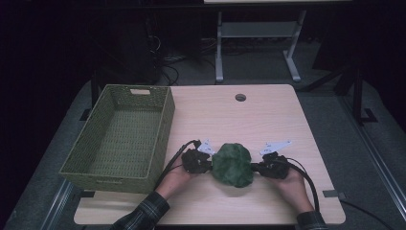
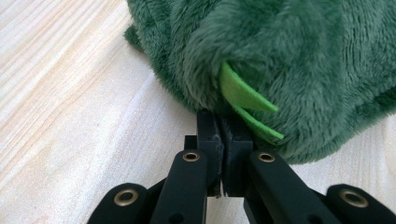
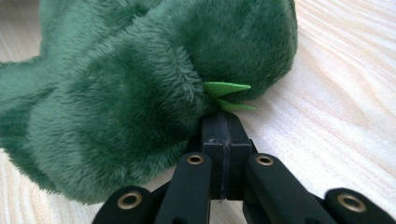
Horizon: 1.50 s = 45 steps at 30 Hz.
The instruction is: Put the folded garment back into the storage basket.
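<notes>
Right gripper pinching a green plush toy on the wooden table

The right gripper [image 3: 223,122] rises from the bottom edge, its two black jaws pressed together with only a thin seam between them, their tips buried in the fur at the lower edge of the green plush toy [image 3: 140,84]. Whether a fold of fabric is caught between the tips cannot be told. The toy lies just above and to the left of the jaws, a rumpled mound of dark green pile. Two light green felt spikes [image 3: 226,88] jut from the fur directly above the jaw tips, pointing right. The pale wooden table [image 3: 336,102] shows to the right of the toy and beneath it.
</notes>
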Motion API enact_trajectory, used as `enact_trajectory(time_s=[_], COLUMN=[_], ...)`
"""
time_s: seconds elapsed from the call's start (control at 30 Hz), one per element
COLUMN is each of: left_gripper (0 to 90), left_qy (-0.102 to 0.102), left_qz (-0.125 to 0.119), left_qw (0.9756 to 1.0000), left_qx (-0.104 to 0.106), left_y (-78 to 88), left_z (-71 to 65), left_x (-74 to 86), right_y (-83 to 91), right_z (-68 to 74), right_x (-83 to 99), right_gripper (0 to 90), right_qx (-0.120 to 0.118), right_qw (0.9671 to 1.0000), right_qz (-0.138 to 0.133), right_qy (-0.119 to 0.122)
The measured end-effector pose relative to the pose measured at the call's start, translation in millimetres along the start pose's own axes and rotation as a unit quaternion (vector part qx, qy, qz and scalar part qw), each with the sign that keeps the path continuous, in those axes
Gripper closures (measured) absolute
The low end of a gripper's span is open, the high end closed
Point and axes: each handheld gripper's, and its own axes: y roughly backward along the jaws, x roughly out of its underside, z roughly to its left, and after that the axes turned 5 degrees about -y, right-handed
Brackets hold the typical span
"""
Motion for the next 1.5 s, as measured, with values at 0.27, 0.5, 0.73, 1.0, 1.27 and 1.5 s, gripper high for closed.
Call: enact_trajectory(time_s=[0.27, 0.5, 0.73, 1.0, 1.27, 1.5], left_gripper=[65.7, 35.1, 19.0, 13.5, 13.4, 13.4], left_qy=[-0.004, -0.029, -0.058, -0.107, -0.150, -0.148], left_qz=[-0.004, -0.008, -0.015, -0.006, 0.044, 0.060], left_qw=[0.9999, 0.9995, 0.9981, 0.9933, 0.9857, 0.9846], left_qx=[0.012, 0.008, 0.014, 0.042, 0.064, 0.070], left_y=[20.7, 36.1, 38.1, 31.3, 2.6, -15.2], left_z=[2.2, -4.5, -4.1, -0.3, -1.9, 4.4], left_x=[2.6, -9.1, -25.3, -50.3, -57.9, -53.6], right_y=[16.8, 31.6, 33.3, 32.4, 32.0, 31.9], right_z=[-10.1, -21.2, -24.6, -26.8, -27.1, -27.0], right_x=[11.0, 30.2, 45.9, 51.0, 50.3, 50.3], right_gripper=[61.1, 29.3, 1.9, 1.1, 1.1, 1.1], right_qx=[0.038, 0.074, 0.116, 0.132, 0.130, 0.129], right_qw=[0.9984, 0.9948, 0.9912, 0.9893, 0.9896, 0.9898], right_qz=[-0.020, -0.029, -0.025, -0.040, -0.039, -0.039], right_qy=[-0.037, -0.065, -0.057, -0.046, -0.047, -0.046])
